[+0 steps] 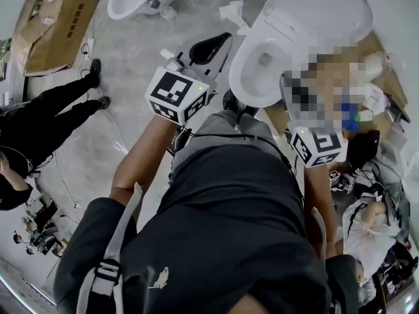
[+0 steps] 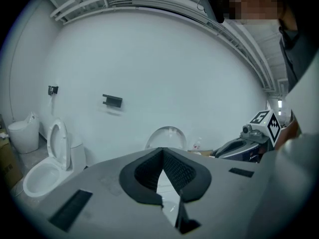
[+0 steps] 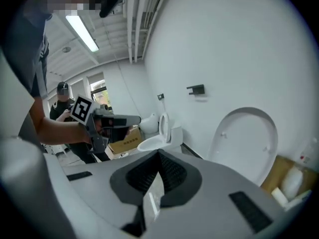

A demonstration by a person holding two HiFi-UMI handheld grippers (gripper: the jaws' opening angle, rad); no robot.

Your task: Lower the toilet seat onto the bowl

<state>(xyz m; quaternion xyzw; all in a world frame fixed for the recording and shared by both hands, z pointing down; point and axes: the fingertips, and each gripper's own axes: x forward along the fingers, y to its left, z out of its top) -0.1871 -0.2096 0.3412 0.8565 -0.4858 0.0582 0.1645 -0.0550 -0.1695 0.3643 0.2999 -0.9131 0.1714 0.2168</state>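
— White wall (image 2: 149,59), grey floor (image 1: 131,57), no desk anywhere. Where's the seat?
— The seat (image 3: 246,143) stands upright against the wall, behind the bowl (image 1: 262,63).
— And the grippers?
— The left gripper (image 2: 160,150) and the right gripper (image 3: 158,154) both have their jaws pressed together, holding nothing, well short of the seat.
— Best approach?
— I'd hook a tip over the top edge, tip the seat forward and follow it down slowly, so it can't slam.

Your left tool (image 2: 162,151) hides the lower part of the raised toilet seat (image 2: 168,135); in your right gripper view, your right tool (image 3: 158,154) covers its bottom edge.
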